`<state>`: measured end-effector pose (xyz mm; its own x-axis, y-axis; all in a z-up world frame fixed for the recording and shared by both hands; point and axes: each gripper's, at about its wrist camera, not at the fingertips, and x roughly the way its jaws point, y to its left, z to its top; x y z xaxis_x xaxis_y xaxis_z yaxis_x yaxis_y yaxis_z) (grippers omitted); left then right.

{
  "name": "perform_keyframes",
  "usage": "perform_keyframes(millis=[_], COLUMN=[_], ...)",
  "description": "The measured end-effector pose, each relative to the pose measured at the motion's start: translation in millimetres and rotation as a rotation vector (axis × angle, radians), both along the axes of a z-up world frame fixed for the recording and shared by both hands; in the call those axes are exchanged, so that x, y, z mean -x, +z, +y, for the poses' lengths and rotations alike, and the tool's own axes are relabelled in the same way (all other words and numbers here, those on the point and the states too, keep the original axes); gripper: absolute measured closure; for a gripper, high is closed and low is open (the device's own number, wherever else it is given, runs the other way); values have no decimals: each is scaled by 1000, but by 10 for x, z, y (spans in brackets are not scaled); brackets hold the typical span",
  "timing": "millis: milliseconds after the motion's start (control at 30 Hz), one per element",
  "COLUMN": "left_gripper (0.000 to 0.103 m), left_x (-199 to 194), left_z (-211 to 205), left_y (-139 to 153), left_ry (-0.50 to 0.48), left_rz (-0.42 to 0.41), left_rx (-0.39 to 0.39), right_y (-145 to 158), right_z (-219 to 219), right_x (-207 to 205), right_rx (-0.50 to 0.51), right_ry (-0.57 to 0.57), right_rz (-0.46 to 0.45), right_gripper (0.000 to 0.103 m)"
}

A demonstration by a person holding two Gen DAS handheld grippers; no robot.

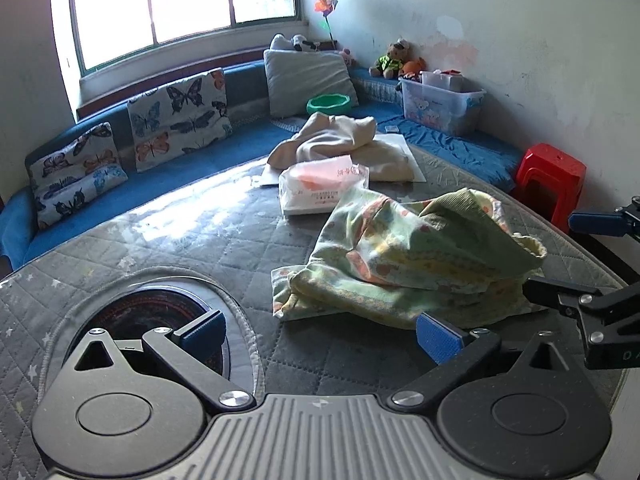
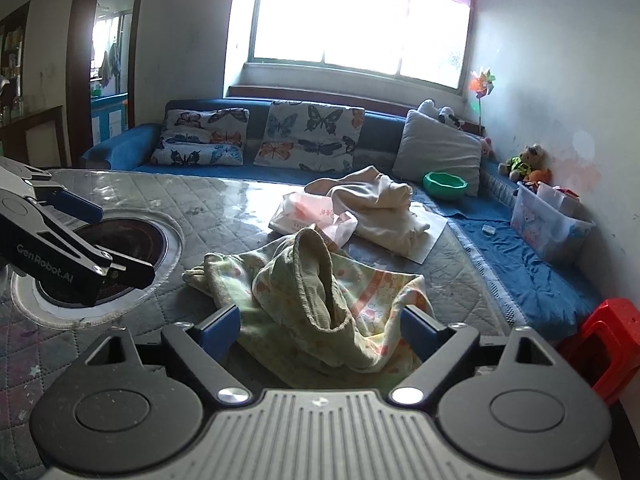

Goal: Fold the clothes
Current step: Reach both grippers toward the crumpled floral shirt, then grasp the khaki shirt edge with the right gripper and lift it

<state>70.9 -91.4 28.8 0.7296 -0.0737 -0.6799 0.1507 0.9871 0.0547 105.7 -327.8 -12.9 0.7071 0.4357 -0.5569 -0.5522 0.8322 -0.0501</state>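
Note:
A crumpled green patterned child's garment (image 1: 416, 256) lies on the grey quilted table cover (image 1: 200, 240); it also shows in the right wrist view (image 2: 320, 300). A cream garment (image 1: 344, 140) lies bunched farther back, also in the right wrist view (image 2: 380, 204). My left gripper (image 1: 320, 332) is open and empty, low over the table just left of the green garment. My right gripper (image 2: 320, 324) is open with the near edge of the green garment between its fingers. The right gripper shows at the right edge of the left view (image 1: 576, 256).
A plastic tissue pack (image 1: 320, 188) lies between the two garments. A round burner recess (image 1: 160, 320) is set in the table at left. A blue sofa (image 1: 224, 152) with butterfly cushions, a green bowl (image 1: 328, 104), a clear storage box (image 1: 440, 104) and a red stool (image 1: 552, 180) surround the table.

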Motion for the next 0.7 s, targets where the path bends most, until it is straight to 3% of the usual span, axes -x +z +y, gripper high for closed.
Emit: perform_keyframes(millis=[33,133,233,333,500,567,700], left_gripper=[0,0,0,0,0,0,0], left_x=[-19,-68,-110,-165,-181,-182,-182], left_z=[17,84,110,82,164,199,207], left_y=[-10,-20,-17,-5,14,22,82], left_ry=[1,8,17,26,36,40,44], left_rz=[4,13,15,18,17,13,6], left_rx=[2,14,24,22,38,40,45], right_y=[-95,-86,-173,-137,-77,-65,7], right_z=[367,52,248,169,204,246,263], right_x=[278,-113,-7,-176,-236,-222,-118], right_rx=[12,25,40,57,81,83,74], right_ry=[-29,-17,-33,-30,-28,-27,-13], right_rz=[-15,-15,-26,-23,-6,-3,2], right_gripper=[19,20,23,30,58,76,95])
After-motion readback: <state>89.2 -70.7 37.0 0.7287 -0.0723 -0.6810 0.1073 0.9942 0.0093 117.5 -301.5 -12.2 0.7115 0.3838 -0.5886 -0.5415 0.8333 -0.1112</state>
